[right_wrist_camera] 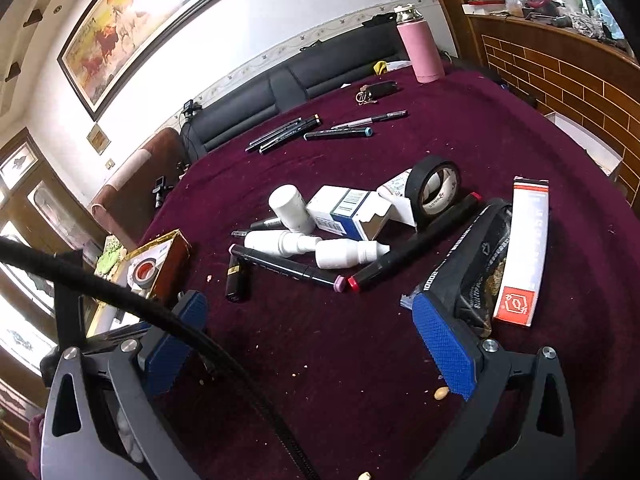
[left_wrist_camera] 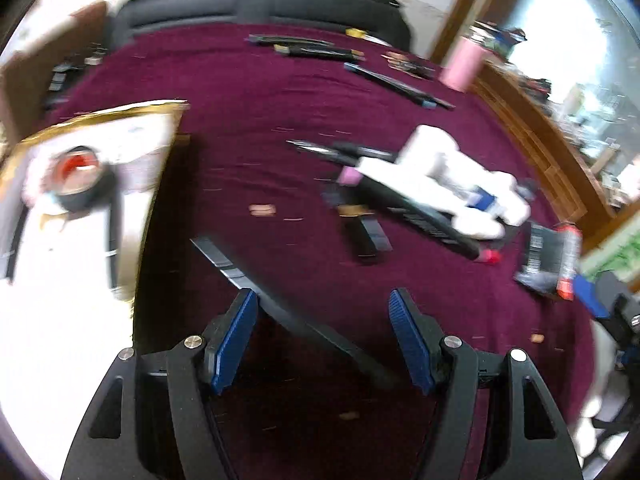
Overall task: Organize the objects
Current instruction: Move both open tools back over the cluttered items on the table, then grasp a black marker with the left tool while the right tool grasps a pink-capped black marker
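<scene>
My left gripper (left_wrist_camera: 322, 316) is open over the maroon cloth (left_wrist_camera: 248, 92), beside a gold-rimmed box (left_wrist_camera: 96, 114) that holds a tape roll (left_wrist_camera: 78, 176). A long black strip (left_wrist_camera: 304, 320) lies on the cloth under its fingers, and the pads do not press on it. My right gripper (right_wrist_camera: 308, 308) is open with nothing between its fingers. Ahead of it lies a pile: white bottles (right_wrist_camera: 292, 208), a white-blue carton (right_wrist_camera: 348, 210), a black tape roll (right_wrist_camera: 436, 188), a pink-tipped marker (right_wrist_camera: 288, 266) and a red-tipped marker (right_wrist_camera: 416, 240). A black pouch (right_wrist_camera: 476, 264) and a white-red carton (right_wrist_camera: 524, 248) lie by the right finger.
Several pens (right_wrist_camera: 288, 132), a key bunch (right_wrist_camera: 376, 90) and a pink flask (right_wrist_camera: 420, 48) sit at the far side. A black sofa (right_wrist_camera: 248, 108) stands behind and a wooden counter (right_wrist_camera: 560, 76) to the right. A black cable (right_wrist_camera: 168, 320) crosses the right wrist view.
</scene>
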Demonstrator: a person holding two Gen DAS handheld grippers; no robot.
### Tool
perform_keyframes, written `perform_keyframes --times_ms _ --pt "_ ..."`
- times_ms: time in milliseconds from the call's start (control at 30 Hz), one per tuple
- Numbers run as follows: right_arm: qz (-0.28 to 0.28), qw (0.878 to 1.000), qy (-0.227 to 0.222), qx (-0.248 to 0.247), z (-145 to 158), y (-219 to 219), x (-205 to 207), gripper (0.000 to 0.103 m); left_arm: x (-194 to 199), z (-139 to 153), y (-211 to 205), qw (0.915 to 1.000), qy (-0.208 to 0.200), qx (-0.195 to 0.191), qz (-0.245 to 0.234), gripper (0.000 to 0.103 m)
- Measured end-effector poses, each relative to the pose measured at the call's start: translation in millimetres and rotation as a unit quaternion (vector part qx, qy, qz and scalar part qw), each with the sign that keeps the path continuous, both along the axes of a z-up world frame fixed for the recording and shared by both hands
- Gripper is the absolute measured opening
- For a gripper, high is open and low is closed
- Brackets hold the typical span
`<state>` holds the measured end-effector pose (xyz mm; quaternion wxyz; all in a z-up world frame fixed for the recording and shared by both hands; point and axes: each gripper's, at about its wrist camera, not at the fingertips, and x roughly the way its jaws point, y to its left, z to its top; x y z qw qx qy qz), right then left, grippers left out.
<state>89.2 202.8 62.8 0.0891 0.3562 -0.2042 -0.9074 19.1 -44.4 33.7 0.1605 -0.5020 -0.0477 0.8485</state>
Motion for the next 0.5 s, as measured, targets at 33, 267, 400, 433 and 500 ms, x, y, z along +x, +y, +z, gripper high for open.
perform_keyframes --times_ms 33,267,400,433,500 --pt "-0.003 1.000 0.000 0.000 0 2 0 0.103 -1 -1 6 1.0000 -0.001 0.001 -0.009 0.062" --pt "-0.005 1.000 -0.007 -0.005 -5 10 -4 0.103 1 -10 17 0.9973 0.022 -0.053 -0.046 0.062" --pt "-0.004 1.000 -0.014 -0.008 -11 11 -8 0.103 -1 -17 7 0.9959 0.020 -0.080 -0.038 0.061" --pt "-0.003 1.000 -0.019 -0.010 -14 11 -11 0.103 -2 -17 6 0.9955 0.017 -0.089 -0.029 0.061" --pt "0.001 1.000 -0.027 -0.013 -17 8 -13 0.103 -7 -19 8 0.9924 0.017 -0.120 -0.021 0.061"
